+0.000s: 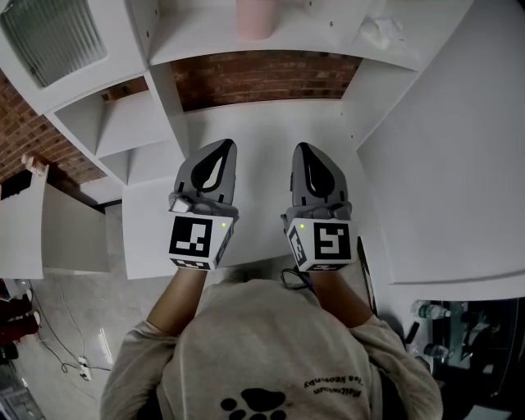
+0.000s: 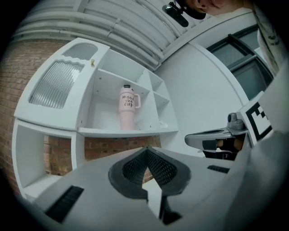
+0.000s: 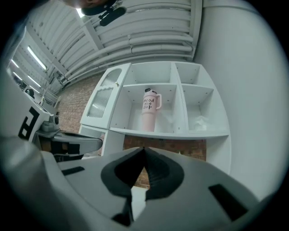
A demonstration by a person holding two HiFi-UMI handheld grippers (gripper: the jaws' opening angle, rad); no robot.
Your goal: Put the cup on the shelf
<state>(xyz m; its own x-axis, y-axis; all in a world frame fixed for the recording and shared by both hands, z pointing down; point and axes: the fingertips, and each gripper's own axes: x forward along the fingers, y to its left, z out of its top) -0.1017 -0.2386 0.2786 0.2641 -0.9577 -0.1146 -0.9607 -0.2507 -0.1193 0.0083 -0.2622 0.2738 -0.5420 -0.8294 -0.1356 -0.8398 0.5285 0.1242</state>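
Observation:
A tall pink cup (image 2: 126,108) with a handle and dark lettering stands upright in the middle compartment of the white shelf unit (image 2: 126,132). The right gripper view shows the same cup (image 3: 149,111) on the shelf board (image 3: 171,132); in the head view only its base (image 1: 256,20) shows at the top edge. Both grippers hover side by side over the white counter (image 1: 254,131) below that shelf, well short of the cup. My left gripper (image 1: 225,144) is shut and holds nothing. My right gripper (image 1: 301,148) is shut and empty too.
A crumpled clear wrap (image 3: 198,122) lies in the compartment right of the cup. A ribbed glass cabinet door (image 2: 56,83) closes the left section. Red brick wall (image 1: 262,75) backs the counter niche. A white wall panel (image 1: 459,164) rises at the right; cables (image 1: 61,349) lie on the floor at the left.

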